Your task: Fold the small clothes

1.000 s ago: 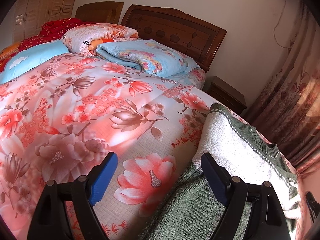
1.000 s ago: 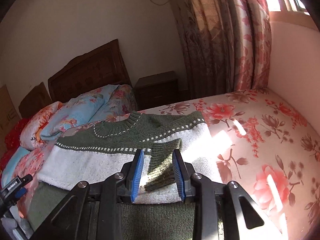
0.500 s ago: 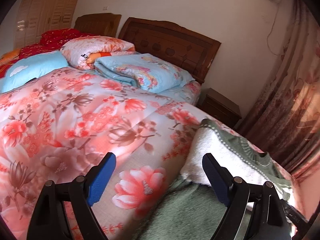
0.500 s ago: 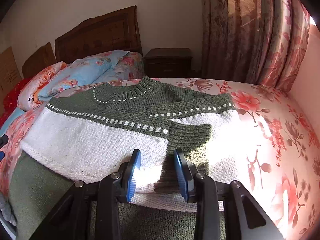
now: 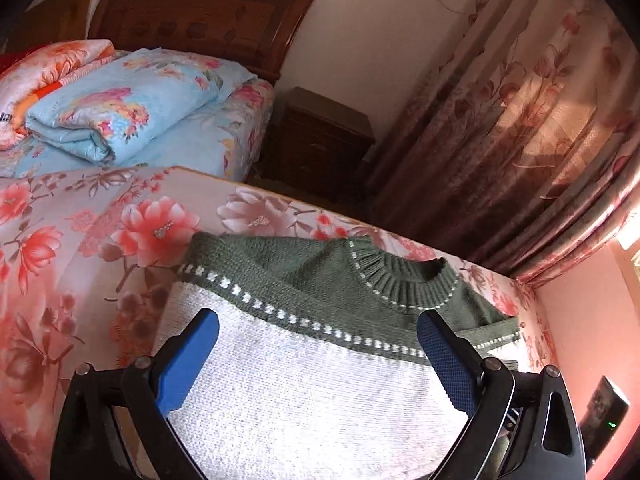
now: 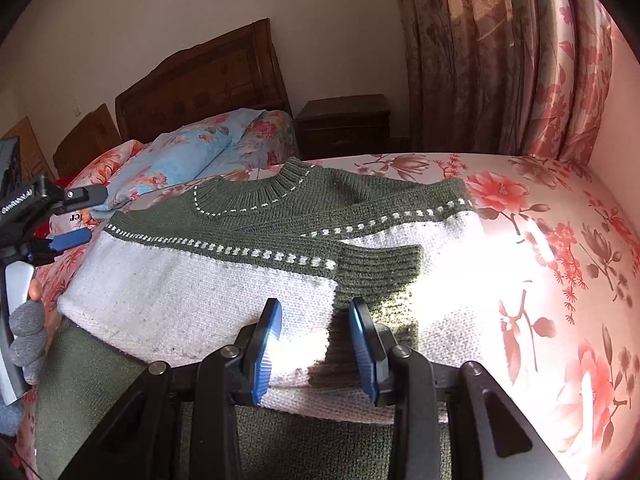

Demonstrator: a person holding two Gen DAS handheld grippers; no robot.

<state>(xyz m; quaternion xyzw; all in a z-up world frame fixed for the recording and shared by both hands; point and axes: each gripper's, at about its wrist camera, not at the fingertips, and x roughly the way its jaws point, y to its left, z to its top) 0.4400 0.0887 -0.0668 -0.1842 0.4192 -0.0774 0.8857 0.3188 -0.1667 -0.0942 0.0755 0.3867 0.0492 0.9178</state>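
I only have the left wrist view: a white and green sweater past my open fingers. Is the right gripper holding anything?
Observer: No. The right gripper is open, jaws apart over the near edge of the sweater.
Operator: What's folded so far?
Observer: One sleeve lies across the front, its green cuff just beyond that gripper.
Operator: And the bottom?
Observer: The green lower part sticks out from under the white fold.

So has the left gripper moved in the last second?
Yes. The left gripper has swung right: the headboard slid left, and the sweater now fills the gap between its fingers.
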